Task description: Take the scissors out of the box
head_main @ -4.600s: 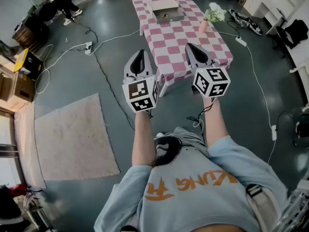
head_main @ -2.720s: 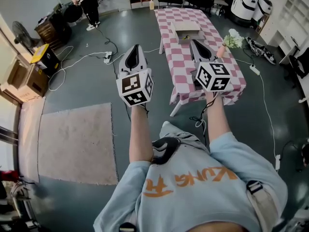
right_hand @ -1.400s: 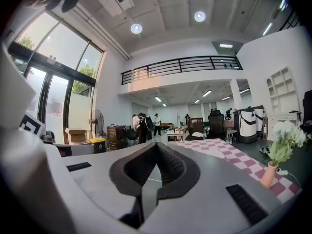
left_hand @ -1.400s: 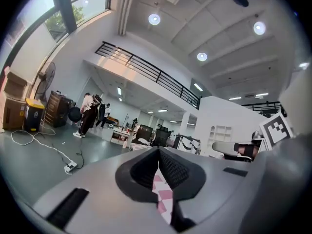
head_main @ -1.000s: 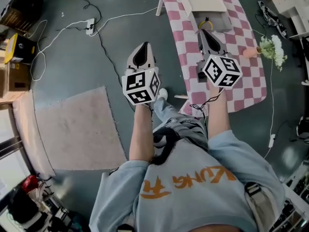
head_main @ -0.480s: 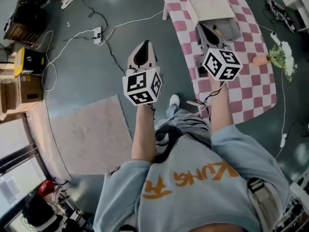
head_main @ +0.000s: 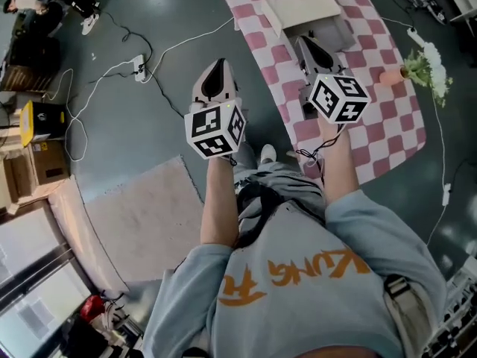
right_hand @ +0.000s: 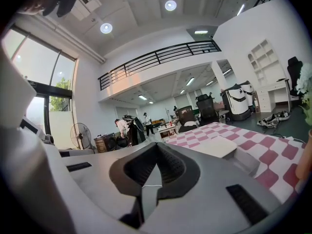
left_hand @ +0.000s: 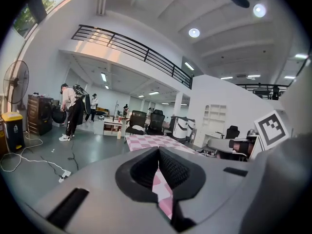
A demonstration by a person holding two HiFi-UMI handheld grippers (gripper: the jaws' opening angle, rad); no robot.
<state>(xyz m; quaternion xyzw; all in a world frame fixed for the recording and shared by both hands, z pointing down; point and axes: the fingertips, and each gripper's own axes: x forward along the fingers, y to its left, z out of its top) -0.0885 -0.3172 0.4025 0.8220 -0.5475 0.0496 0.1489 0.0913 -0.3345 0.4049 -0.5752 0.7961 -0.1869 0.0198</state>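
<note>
A pink-and-white checked table (head_main: 387,125) stands at the upper right of the head view. On it sits a shallow grey box (head_main: 337,30) with its beige lid (head_main: 298,3) thrown back. No scissors show in any view; the box's inside is partly hidden by my right gripper (head_main: 304,43). That gripper hangs over the table's near part, shut and empty, pointing at the box. In the right gripper view (right_hand: 157,149) the lid (right_hand: 217,147) lies ahead to the right. My left gripper (head_main: 216,68) is shut and empty over the floor left of the table, which it faces (left_hand: 158,151).
A pink vase of white flowers (head_main: 417,69) stands at the table's right edge. White cables and a power strip (head_main: 138,68) run over the grey floor. A pale rug (head_main: 141,222) and cardboard boxes (head_main: 45,166) lie at left. People stand far back (left_hand: 73,112).
The table and box have come closer over the frames. Both grippers have moved forward, the right one ending up over the table close to the box. Both stayed shut.
</note>
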